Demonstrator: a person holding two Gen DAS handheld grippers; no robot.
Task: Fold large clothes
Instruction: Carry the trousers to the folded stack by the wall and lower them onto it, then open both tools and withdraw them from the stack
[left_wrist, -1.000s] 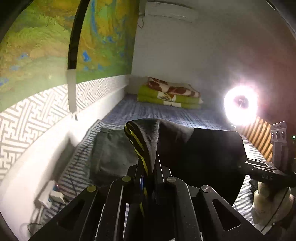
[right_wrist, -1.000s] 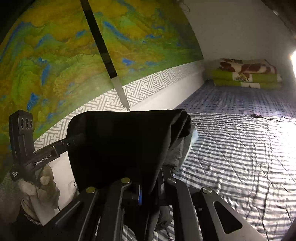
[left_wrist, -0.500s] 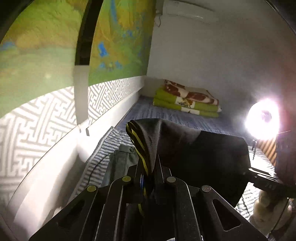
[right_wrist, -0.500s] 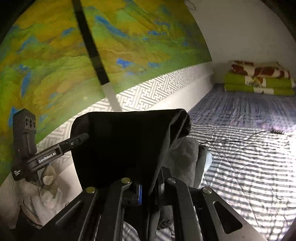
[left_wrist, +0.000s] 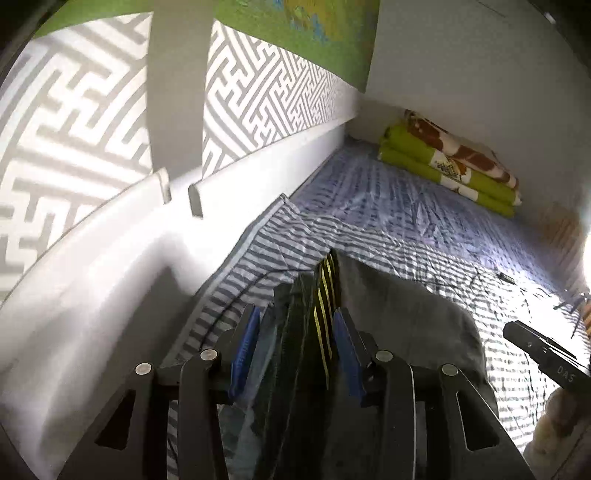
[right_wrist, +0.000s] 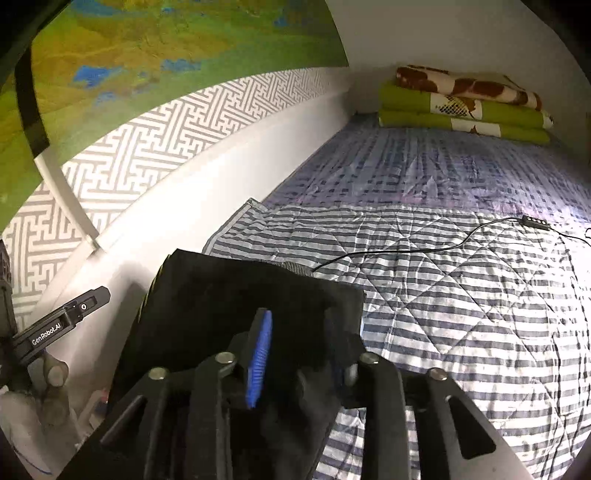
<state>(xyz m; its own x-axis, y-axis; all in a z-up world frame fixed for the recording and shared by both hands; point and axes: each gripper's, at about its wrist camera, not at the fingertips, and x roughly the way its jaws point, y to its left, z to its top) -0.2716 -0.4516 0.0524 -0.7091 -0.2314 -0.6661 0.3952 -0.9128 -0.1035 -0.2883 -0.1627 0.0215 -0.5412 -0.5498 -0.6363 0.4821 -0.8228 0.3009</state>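
Note:
A dark garment (left_wrist: 406, 317) with a yellow-striped edge (left_wrist: 325, 291) lies folded on the striped quilt (left_wrist: 369, 240), close to the white wall ledge. My left gripper (left_wrist: 295, 332) is low over it. Its jaws are opening, and the striped edge stands loosely between the blue pads (left_wrist: 243, 347). In the right wrist view the same garment (right_wrist: 221, 295) looks black and flat. My right gripper (right_wrist: 299, 332) is opening too, with black cloth still between its pads (right_wrist: 260, 350). Each view catches the other gripper's body at its edge (left_wrist: 543, 354) (right_wrist: 62, 325).
Folded green and brown blankets (right_wrist: 461, 103) are stacked at the far end of the bed. A thin black cable (right_wrist: 424, 247) runs across the quilt (right_wrist: 461, 314). The maze-patterned wall (right_wrist: 166, 155) and its white ledge (left_wrist: 110, 258) bound the left side. A bright lamp glares at the right.
Both grippers have come down and forward with the garment, from hanging in the air to lying on the quilt by the wall. Both pairs of jaws have parted from the cloth.

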